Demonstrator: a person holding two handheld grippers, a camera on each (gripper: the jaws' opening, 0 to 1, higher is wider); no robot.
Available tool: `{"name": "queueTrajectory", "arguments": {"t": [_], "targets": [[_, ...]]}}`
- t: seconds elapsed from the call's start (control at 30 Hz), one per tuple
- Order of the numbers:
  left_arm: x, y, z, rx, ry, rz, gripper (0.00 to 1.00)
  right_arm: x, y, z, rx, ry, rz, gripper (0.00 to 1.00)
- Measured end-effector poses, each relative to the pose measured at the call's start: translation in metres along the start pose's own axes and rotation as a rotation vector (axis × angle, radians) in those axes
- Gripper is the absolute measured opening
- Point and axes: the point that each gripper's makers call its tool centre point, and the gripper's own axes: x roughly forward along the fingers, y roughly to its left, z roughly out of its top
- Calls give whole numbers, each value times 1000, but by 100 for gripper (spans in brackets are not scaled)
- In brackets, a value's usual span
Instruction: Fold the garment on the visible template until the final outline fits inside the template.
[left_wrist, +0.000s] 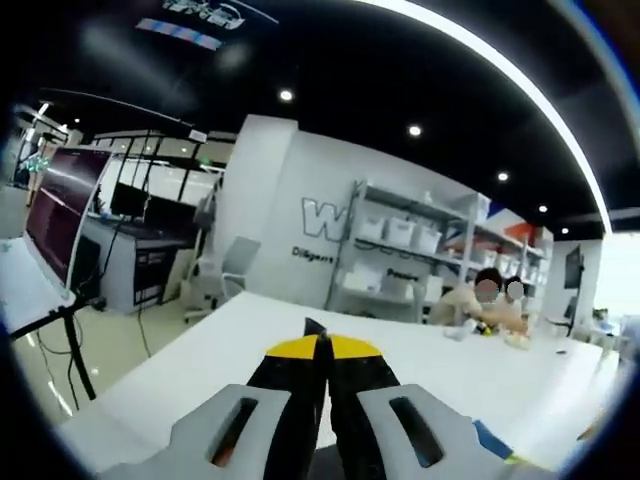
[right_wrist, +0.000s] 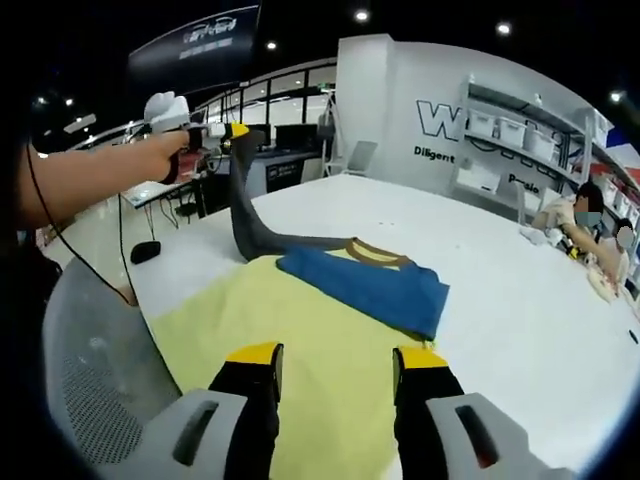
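A blue garment (right_wrist: 375, 285) with a brown collar (right_wrist: 378, 255) lies partly folded on the yellow template (right_wrist: 290, 340), which is spread on the white table (right_wrist: 530, 310). A dark grey sleeve (right_wrist: 243, 215) rises from the garment's left end up to my left gripper (right_wrist: 232, 132), which a person's arm holds high above the table. In the left gripper view that gripper (left_wrist: 322, 345) is shut, with a dark sliver of cloth (left_wrist: 313, 327) at its tips. My right gripper (right_wrist: 337, 360) stands open over the template's near part, holding nothing.
A grey mesh chair (right_wrist: 90, 390) stands at the table's near left edge. People (right_wrist: 590, 215) sit at the table's far right end with small items. Shelves with white bins (right_wrist: 510, 130) line the back wall. Desks and monitors (left_wrist: 120, 215) stand beyond the table.
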Motion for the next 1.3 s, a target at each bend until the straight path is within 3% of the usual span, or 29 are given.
{"name": "queueTrajectory", "arguments": {"t": [0.37,0.6,0.8,0.97,1.3], "targets": [[28,-78,3,38,-4,-145,0,-10,0,-1,19,-19,-11,41],[37,-126,-14,69,18,-232,0,-17,-2,-5,34,-24,-23,41],[39,-170,-41,104,49,-310,0,-20,-3,-6,43,-23,-30,40],[45,-195,-68,114,92,-349,0,-23,-3,-8,46,-19,-29,40],[41,-246,-144,200,225,-462,0,-28,-7,-10,54,-15,-36,39]]}}
